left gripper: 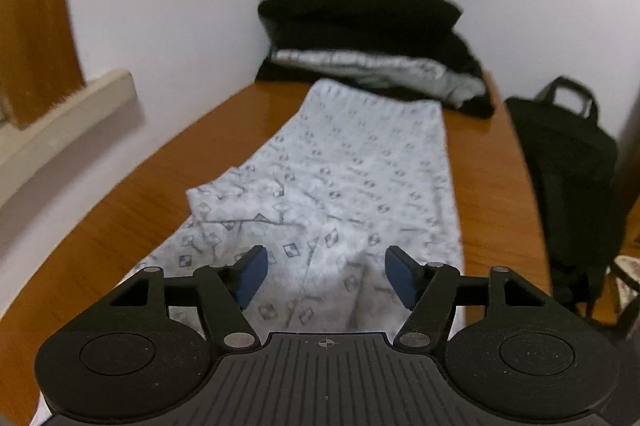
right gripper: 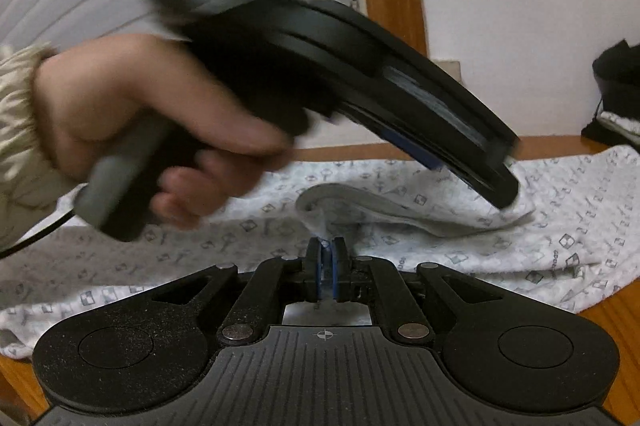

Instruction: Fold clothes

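Pinching a raised tuft of the pale printed pyjama trousers (right gripper: pixel 400 234), the right gripper (right gripper: pixel 327 250) has its blue pads pressed together with only the thin cloth between them. Its own camera shows the fabric drawn up into a small peak just ahead of the jaws, with a folded flap lying beyond it. Only this view shows the person's hand (right gripper: pixel 152 129), with a cream sleeve at the wrist, holding the left gripper (right gripper: pixel 508 185) by its handle; its tips are down at the flap, though blur hides whether they touch.

Seen from its own camera, the left gripper (left gripper: pixel 326 276) has its jaws well apart with nothing clamped; the trousers (left gripper: pixel 360 169) lie below and between the pads (left gripper: pixel 252 278). No earlier picture is given. Ahead of those jaws the garment stretches along the wooden table (left gripper: pixel 120 218) toward a pile of dark folded clothes (left gripper: pixel 372 25) in the corner, a light printed piece sandwiched within it. To the right of the jaws, past the table edge, stands a black bag (left gripper: pixel 568 177). The right camera catches only the pile's edge.
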Demonstrator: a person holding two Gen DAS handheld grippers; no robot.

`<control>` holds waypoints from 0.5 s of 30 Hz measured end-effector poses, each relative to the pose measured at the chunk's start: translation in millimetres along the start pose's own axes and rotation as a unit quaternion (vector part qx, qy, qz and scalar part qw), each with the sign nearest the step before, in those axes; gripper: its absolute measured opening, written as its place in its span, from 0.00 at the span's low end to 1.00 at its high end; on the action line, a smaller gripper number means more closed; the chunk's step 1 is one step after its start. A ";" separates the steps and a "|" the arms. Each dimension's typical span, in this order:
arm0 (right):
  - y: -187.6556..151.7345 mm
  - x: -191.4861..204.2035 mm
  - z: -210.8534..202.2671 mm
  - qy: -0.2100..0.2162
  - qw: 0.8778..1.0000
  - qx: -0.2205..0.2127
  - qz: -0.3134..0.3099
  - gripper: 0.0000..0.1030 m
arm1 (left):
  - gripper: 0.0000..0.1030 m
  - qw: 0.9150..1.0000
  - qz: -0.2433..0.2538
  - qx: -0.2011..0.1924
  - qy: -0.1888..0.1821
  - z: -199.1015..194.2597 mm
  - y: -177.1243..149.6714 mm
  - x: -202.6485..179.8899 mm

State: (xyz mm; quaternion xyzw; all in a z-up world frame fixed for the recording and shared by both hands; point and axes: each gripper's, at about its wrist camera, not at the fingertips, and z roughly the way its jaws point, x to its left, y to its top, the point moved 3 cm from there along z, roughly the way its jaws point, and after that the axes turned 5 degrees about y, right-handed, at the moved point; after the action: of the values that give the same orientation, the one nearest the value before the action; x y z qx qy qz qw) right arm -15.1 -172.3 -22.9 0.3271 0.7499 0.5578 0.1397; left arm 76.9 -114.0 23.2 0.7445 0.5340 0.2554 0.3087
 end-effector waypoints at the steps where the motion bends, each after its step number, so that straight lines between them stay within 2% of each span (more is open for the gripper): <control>1: -0.1 0.8 -0.1 -0.001 1.000 -0.001 -0.002 0.06 | 0.67 1.000 -0.003 0.007 0.001 6.4 1.1 0.1; 4: -0.3 0.3 -1.0 -0.002 1.000 -0.004 0.002 0.06 | 0.69 1.000 -0.008 0.023 -0.003 18.2 0.5 1.6; 7: -0.1 -2.6 -1.8 0.002 1.000 -0.006 0.014 0.06 | 0.68 0.999 0.001 0.031 0.015 25.2 -0.7 3.7; 8: -0.1 -2.6 -2.0 0.001 1.000 -0.007 0.014 0.06 | 0.62 0.999 0.002 0.031 0.020 26.7 -0.6 4.9; 10: -0.1 -1.4 -2.8 -0.001 1.000 -0.010 0.011 0.06 | 0.29 0.999 -0.026 0.023 0.010 18.3 0.2 16.3; 11: 0.0 -0.9 -3.7 -0.002 1.000 -0.014 0.010 0.06 | 0.05 0.999 -0.040 0.019 0.005 14.0 0.7 22.1; 15: 6.0 0.1 -7.9 -0.003 1.000 -0.022 0.015 0.05 | 0.04 0.996 -0.086 -0.010 -0.004 -11.3 0.8 48.2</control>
State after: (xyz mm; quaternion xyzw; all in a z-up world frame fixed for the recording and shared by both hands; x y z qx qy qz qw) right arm -17.6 -177.1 -14.6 0.3371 0.7317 0.5754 0.1410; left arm 83.8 -66.2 33.9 0.6937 0.5923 0.2302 0.3390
